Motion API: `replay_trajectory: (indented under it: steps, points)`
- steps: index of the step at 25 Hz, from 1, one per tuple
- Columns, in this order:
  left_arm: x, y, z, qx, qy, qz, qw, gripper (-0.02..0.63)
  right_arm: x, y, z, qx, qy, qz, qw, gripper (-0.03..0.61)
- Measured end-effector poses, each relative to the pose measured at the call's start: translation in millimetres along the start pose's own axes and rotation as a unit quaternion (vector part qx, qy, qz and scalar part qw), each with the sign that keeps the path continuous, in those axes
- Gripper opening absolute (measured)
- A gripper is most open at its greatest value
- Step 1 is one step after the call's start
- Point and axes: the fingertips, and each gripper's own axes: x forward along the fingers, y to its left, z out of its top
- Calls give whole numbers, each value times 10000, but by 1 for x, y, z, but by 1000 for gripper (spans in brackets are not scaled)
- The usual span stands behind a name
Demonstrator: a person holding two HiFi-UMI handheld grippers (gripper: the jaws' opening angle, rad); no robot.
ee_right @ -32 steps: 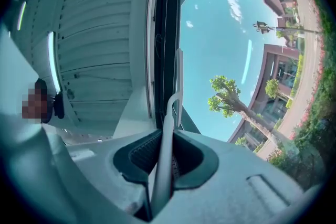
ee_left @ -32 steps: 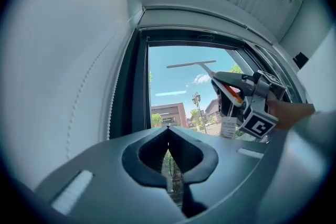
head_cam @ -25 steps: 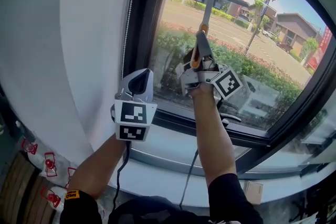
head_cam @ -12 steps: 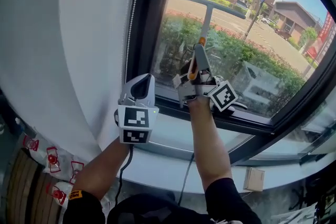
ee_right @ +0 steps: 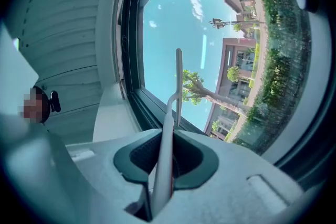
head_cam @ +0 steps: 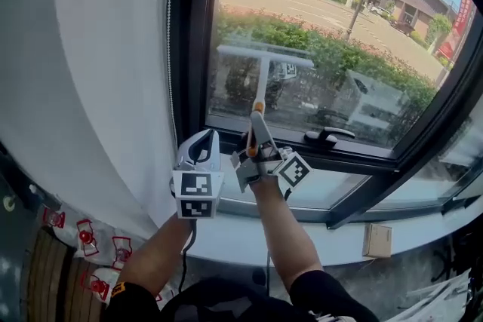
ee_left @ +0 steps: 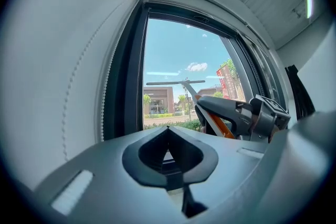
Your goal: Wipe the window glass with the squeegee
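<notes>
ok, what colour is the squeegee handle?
The squeegee handle is dark grey with an orange strip along it; it shows best in the left gripper view.

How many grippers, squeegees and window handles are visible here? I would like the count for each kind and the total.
grippers: 2 (left gripper, right gripper)
squeegee: 1
window handle: 1
total: 4

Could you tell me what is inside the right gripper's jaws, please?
The squeegee handle, clamped between the shut jaws of the right gripper. Its lower end is hidden by the gripper body.
</notes>
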Motion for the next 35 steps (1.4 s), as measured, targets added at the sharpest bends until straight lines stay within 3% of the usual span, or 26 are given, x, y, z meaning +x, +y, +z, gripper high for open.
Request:
replay_trajectory:
  steps: [8,15,25,35]
  points:
    - [-1,-4,-34,-189,316,70,9993,18,-32,-24,-21,181,24,-277,9994,49]
    - [5,-7,-25,-236,234,144,9993,18,-33,-11,-3,7,112,-191,9998,49]
    - [30,-34,80,-5,-607,-90,9981,18,25,65,112,-1027,26,664,9925,49]
    - [56,-61,185,407,-1407,-15,9892,18,65,112,202,-1335,-179,1239,9831,49]
